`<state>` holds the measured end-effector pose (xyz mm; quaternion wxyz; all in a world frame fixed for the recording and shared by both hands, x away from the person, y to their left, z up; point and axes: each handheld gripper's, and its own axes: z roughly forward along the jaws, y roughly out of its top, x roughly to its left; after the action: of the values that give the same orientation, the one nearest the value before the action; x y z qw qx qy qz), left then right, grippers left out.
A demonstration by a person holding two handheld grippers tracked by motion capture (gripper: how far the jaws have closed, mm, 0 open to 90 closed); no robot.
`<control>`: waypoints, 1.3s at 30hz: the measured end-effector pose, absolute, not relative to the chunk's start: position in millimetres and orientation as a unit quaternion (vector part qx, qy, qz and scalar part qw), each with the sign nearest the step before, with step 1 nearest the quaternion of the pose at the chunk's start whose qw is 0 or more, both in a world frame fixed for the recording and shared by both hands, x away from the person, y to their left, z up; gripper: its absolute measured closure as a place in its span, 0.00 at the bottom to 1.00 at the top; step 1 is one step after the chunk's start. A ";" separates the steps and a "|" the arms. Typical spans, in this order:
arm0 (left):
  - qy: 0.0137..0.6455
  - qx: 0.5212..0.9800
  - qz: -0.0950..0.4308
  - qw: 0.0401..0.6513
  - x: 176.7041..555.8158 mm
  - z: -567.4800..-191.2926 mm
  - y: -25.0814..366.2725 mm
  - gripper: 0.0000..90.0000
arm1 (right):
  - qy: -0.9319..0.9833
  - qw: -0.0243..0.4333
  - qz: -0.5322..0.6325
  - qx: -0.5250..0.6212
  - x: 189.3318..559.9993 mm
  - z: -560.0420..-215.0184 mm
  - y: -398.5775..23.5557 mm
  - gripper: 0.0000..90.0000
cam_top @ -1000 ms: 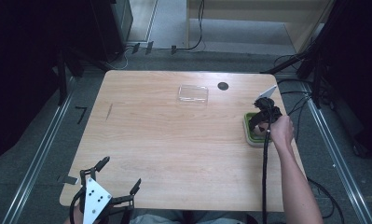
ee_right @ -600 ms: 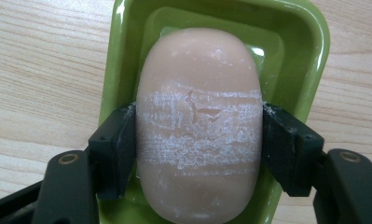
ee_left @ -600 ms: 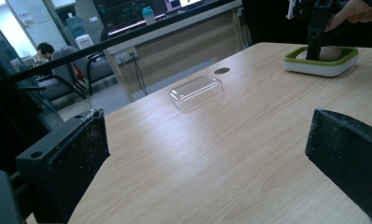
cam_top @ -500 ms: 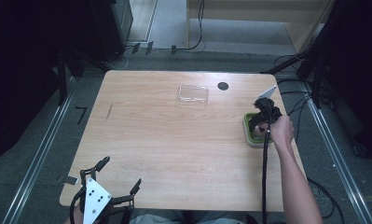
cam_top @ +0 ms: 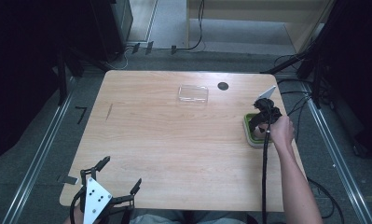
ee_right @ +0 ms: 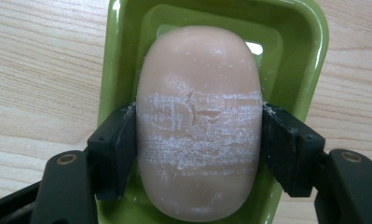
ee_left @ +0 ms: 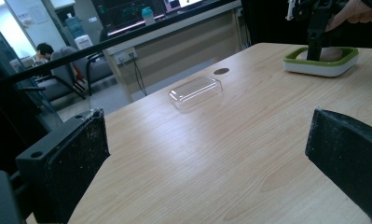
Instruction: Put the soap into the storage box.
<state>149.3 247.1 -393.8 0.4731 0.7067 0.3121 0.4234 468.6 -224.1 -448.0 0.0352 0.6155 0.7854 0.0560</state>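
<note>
Pinkish soap bar (ee_right: 198,126) sits in the green dish (ee_right: 305,56) at the surface's 3 o'clock edge, long axis running 12 to 6 between the right gripper (ee_right: 198,154) jaws, which pinch its sides. Left gripper (cam_top: 110,179) idles wide open, empty, around 7 o'clock.

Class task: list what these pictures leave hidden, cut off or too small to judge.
- Pale pink oval soap bar: underside hidden by the green plastic soap dish, right gripper view.
- Soap dish's near end: cut off by the bottom edge.
- Small dark round spot on the table: too small, high view.
</note>
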 end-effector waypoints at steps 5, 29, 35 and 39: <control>0.310 0.708 0.422 0.473 150.0 -393.8 246.2 0.00 | 0.785 0.033 0.056 0.617 467.9 -447.8 -224.6 0.36; 0.307 0.710 0.423 0.472 149.8 -393.9 245.1 0.00 | 0.826 0.050 0.100 0.553 432.3 -411.0 -205.9 0.15; 0.308 0.710 0.423 0.472 149.8 -393.8 245.2 0.00 | 0.846 0.065 0.118 0.517 410.3 -394.2 -191.7 0.15; 0.305 0.712 0.424 0.470 149.8 -393.8 244.8 0.00 | 0.856 0.079 0.123 0.496 398.1 -384.1 -184.0 0.15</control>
<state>149.8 244.8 -393.8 0.4704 0.7116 0.3048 0.4236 398.1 -184.0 -384.1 0.0790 0.4958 0.8561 0.1228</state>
